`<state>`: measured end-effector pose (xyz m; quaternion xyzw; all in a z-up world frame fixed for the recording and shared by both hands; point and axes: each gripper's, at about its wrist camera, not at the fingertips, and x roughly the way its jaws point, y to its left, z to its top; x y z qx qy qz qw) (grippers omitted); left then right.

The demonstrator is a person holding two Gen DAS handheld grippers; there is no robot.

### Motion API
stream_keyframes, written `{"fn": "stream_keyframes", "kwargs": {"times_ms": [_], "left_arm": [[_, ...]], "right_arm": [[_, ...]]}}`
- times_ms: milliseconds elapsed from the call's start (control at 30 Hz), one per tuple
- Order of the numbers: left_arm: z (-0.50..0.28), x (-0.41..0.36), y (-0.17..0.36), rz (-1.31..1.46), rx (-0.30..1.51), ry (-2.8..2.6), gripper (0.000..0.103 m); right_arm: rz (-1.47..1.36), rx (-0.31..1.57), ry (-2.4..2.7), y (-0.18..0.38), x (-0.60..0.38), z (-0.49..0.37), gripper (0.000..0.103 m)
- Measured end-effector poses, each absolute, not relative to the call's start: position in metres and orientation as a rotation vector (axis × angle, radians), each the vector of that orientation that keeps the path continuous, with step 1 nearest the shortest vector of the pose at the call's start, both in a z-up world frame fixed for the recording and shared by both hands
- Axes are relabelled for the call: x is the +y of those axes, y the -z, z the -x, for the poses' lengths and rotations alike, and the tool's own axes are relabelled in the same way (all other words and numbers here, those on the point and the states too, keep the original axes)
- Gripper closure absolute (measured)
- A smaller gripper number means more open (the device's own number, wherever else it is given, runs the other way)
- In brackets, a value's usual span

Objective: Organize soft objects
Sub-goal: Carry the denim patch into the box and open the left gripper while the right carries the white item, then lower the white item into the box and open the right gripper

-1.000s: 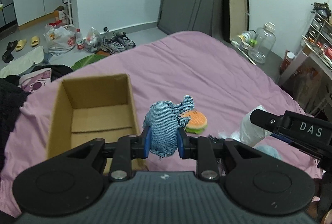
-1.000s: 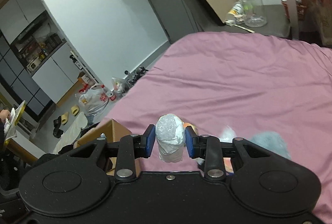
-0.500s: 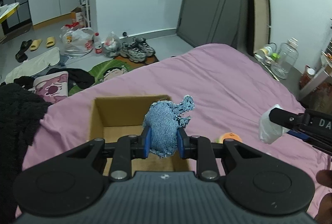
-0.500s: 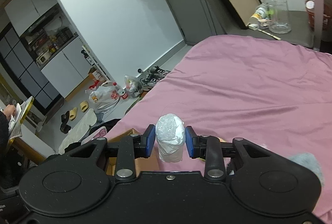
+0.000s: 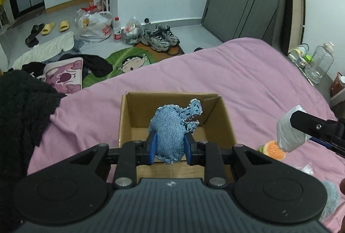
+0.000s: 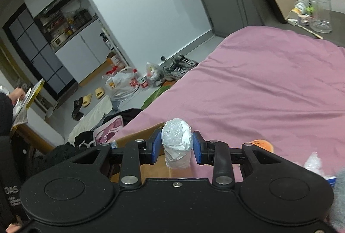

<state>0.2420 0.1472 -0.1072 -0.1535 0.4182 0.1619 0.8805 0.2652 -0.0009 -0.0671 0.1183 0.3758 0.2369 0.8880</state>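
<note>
A frayed blue denim stuffed pouch (image 5: pixel 172 133) is pinched between the blue-padded jaws of the left gripper (image 5: pixel 170 144), which press into its sides. It hangs above the open brown cardboard box (image 5: pixel 224 116), whose inside floor shows bare beneath it. The box sits on the pink bedsheet (image 5: pixel 248 73), near the bed's left edge.

To the right, the right gripper (image 6: pixel 177 146) clamps a white crumpled plastic-wrapped bundle (image 6: pixel 177 142) between its blue pads; in the left wrist view that bundle (image 5: pixel 289 133) is held in the air to the right of the box and apart from it. Below the bundle, a small orange burger-shaped plush toy (image 5: pixel 273 147) lies on the sheet, just right of the box. A grey fluffy item (image 5: pixel 332 200) lies at the near right edge, partly hidden.

On the left a black fuzzy garment (image 5: pixel 23 112) drapes over the bed's edge. Farther off, on the floor, are a green cartoon-printed mat (image 5: pixel 127 61), a pair of grey sneakers (image 5: pixel 160 38), a white plastic shopping bag (image 5: pixel 94 26) and yellow slippers (image 5: pixel 56 27). A clear plastic water jug (image 5: pixel 321 64) stands at far right.
</note>
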Motion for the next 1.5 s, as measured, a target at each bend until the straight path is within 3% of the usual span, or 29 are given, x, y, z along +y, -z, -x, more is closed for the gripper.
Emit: {"fn": "stream_keyframes", "kwargs": {"times_ms": [333,700,767,833,933,967,1000,1067,1233,1500], "left_arm": [[-0.247,0.164,0.121,0.349,0.904,-0.352,0.074],[-0.239,0.192,0.12,0.433,0.924,-0.297,0.061],[-0.237,0.194,0.116,0.427,0.918,-0.301,0.047],[-0.232,0.195,0.113,0.419,0.902,-0.315,0.04],[-0.227,0.198,0.109,0.42,0.885,-0.289,0.038],[-0.225,0.199,0.108,0.424,0.885,-0.287,0.038],[-0.224,0.202,0.108,0.43,0.886,-0.284,0.037],[-0.219,0.207,0.107,0.45,0.888,-0.281,0.029],[-0.204,0.216,0.099,0.52,0.871,-0.285,0.017],[-0.192,0.205,0.085,0.491,0.899,-0.29,0.014]], "right_arm": [[-0.198,0.826,-0.533,0.078,0.034,-0.272,0.072],[-0.141,0.866,-0.541,0.086,0.068,-0.269,0.071],[-0.132,0.864,-0.537,0.085,0.069,-0.267,0.071],[-0.134,0.866,-0.528,0.084,0.07,-0.266,0.071],[-0.115,0.833,-0.545,0.08,0.075,-0.265,0.068],[-0.113,0.819,-0.552,0.077,0.076,-0.263,0.058],[-0.121,0.812,-0.552,0.075,0.075,-0.262,0.04],[-0.138,0.791,-0.554,0.069,0.073,-0.259,0.021],[-0.112,0.77,-0.547,0.055,0.066,-0.248,0.013],[-0.124,0.749,-0.476,0.037,0.038,-0.228,0.0]]}}
